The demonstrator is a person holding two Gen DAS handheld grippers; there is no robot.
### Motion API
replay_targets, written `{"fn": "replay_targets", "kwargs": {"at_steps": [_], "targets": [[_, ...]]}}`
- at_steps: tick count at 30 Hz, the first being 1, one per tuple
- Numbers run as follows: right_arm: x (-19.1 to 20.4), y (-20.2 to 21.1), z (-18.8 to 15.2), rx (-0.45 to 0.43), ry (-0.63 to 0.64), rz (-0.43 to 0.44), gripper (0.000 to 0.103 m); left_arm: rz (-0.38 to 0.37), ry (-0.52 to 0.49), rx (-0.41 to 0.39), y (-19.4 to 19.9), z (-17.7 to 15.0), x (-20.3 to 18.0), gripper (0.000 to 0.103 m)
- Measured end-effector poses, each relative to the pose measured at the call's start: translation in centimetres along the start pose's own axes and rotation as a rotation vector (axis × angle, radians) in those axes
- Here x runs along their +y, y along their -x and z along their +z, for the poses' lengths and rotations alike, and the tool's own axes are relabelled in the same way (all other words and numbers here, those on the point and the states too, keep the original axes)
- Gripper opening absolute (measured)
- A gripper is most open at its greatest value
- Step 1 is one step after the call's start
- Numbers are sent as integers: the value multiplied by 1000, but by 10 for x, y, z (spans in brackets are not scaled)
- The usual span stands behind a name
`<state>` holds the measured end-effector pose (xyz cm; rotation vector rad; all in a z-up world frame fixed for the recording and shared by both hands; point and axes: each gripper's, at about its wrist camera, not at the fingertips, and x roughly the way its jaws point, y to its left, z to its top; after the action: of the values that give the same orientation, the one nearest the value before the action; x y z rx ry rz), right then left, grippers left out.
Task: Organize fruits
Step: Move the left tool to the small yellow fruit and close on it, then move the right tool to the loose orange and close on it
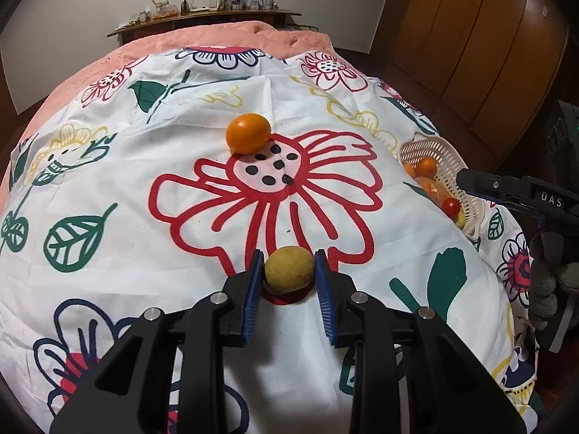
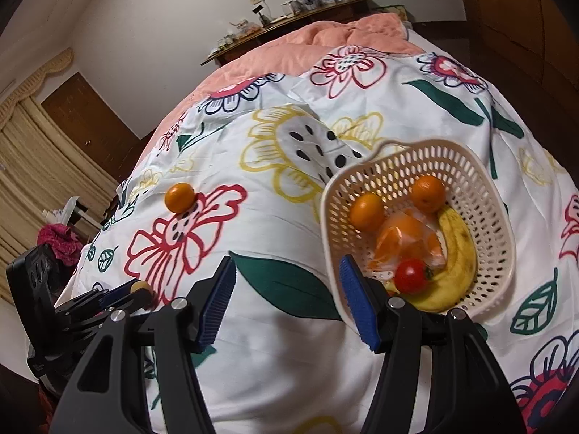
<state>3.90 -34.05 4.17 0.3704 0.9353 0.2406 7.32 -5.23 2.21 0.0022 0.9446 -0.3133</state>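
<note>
1. Left wrist view: yellow-green round fruit [image 1: 288, 269] sits between the fingertips of the left gripper [image 1: 288, 271], resting on the floral bedspread [image 1: 144, 166]. Fingers are narrowed onto it. The left blue pad [image 1: 255, 289] touches its side; the right one is at its edge, and contact there looks likely but a thin gap can't be ruled out. Reads as a grip just made, fruit not lifted yet.
2. Ahead of those fingers, well apart from the held fruit: a loose orange [image 1: 248, 133] on the red flower print.
3. Far right of the left fingers: white perforated basket [image 1: 434, 148], tilted, on the bed.
4. Right wrist view: right gripper [image 2: 286, 296] has fingers at a middling spread with nothing between them, only cloth showing in the gap. Basket [image 2: 485, 195] is just beyond its right finger, which overlaps the near rim.
5. Basket contents: two oranges [image 2: 367, 211], a bag of orange segments [image 2: 409, 242], a tomato [image 2: 410, 275], a banana [image 2: 457, 256].
6. Step in hand, my read: pick up the yellow-green fruit for the basket.
7. Next move needs: lift straight off the cloth, carry right over the rim, release low. Round fruit may roll out of a loose grip; tilted basket may shift, so the right gripper could steady it.
</note>
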Motion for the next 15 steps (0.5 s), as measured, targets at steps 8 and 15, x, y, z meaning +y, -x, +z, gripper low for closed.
{"fn": "replay_targets", "kwargs": {"at_steps": [8, 15], "targets": [[41, -12, 15, 9, 108, 9, 60, -5, 27, -25, 11, -2, 9, 29], [87, -45, 30, 51, 224, 13, 60, 8, 44, -67, 26, -1, 19, 29]]}}
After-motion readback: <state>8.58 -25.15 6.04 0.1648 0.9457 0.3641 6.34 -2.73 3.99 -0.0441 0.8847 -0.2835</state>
